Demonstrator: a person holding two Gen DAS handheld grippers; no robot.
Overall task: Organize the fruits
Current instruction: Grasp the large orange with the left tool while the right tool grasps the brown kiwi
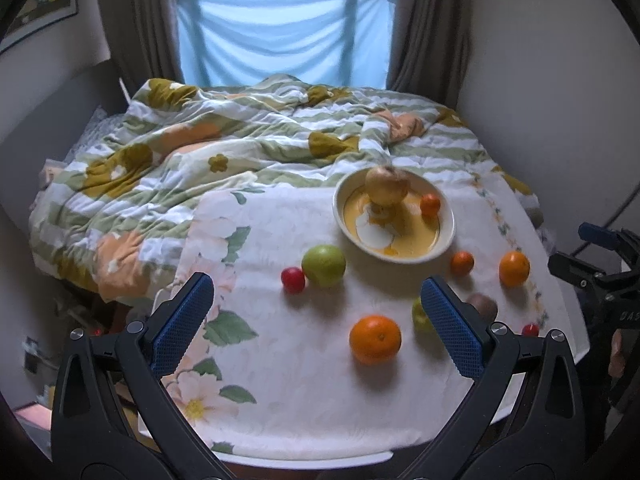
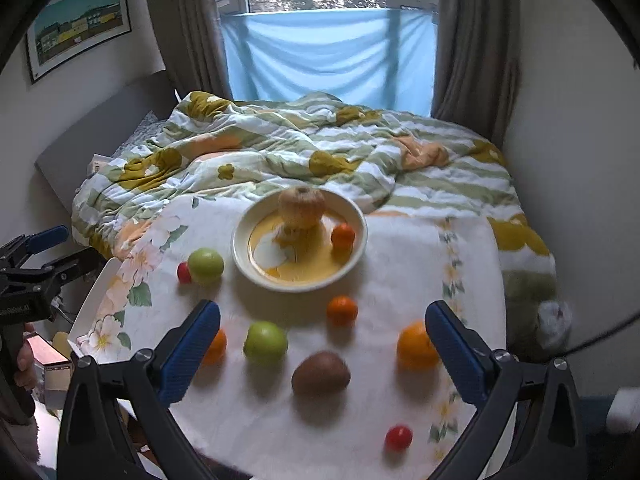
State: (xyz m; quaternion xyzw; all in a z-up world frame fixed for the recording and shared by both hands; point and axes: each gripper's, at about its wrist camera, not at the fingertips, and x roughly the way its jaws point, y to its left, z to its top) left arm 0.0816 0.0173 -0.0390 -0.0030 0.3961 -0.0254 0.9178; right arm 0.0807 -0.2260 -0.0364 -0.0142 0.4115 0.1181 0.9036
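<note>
A cream bowl with a yellow inside stands at the back of the cloth-covered table. It holds a blurred yellowish apple and a small orange. On the cloth around it lie a green apple beside a red fruit, a second green apple, a kiwi, three oranges and another red fruit. My left gripper and right gripper hover open and empty at the near edge.
A bed with a rumpled flowered duvet lies right behind the table, below a window with a blue cloth. Walls close in on both sides. The table's front edge is near. Boxes and clutter sit on the floor at the left.
</note>
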